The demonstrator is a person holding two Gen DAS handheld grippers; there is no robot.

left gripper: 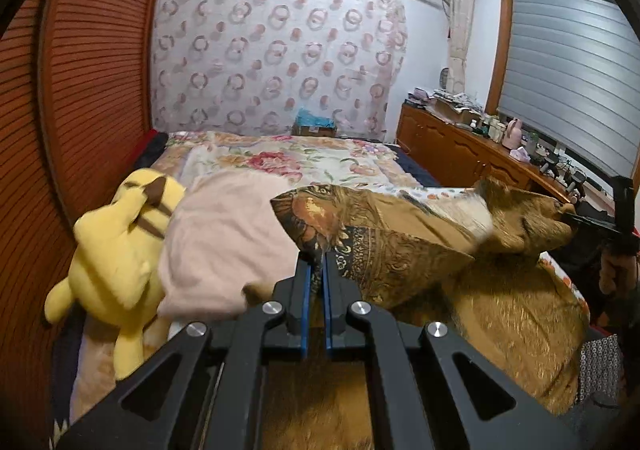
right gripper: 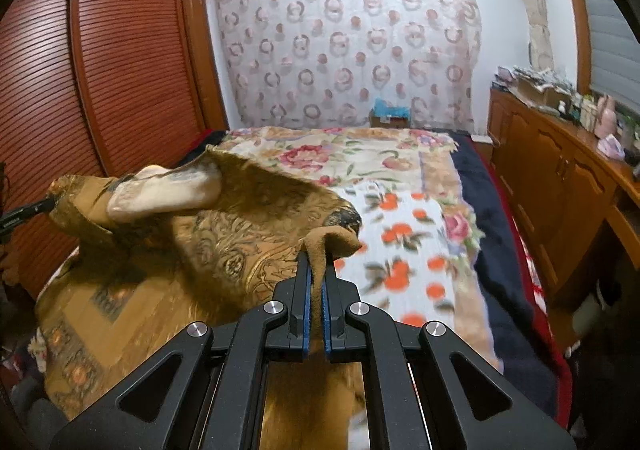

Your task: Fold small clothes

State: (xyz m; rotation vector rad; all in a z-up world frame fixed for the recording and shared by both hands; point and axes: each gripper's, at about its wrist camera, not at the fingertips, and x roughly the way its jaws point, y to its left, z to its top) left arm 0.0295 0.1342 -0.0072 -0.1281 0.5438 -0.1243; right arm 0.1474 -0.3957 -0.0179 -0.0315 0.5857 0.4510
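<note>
1. One brown patterned garment (left gripper: 400, 246) is held up over the bed (left gripper: 304, 158).
2. Two hand-held grippers: the left hand-held gripper (left gripper: 317, 270) is clamped on one garment edge, the right hand-held gripper (right gripper: 317, 270) on another.
3. One yellow plush toy (left gripper: 120, 246) and one pink cloth (left gripper: 224, 238) lie beside it.
</note>
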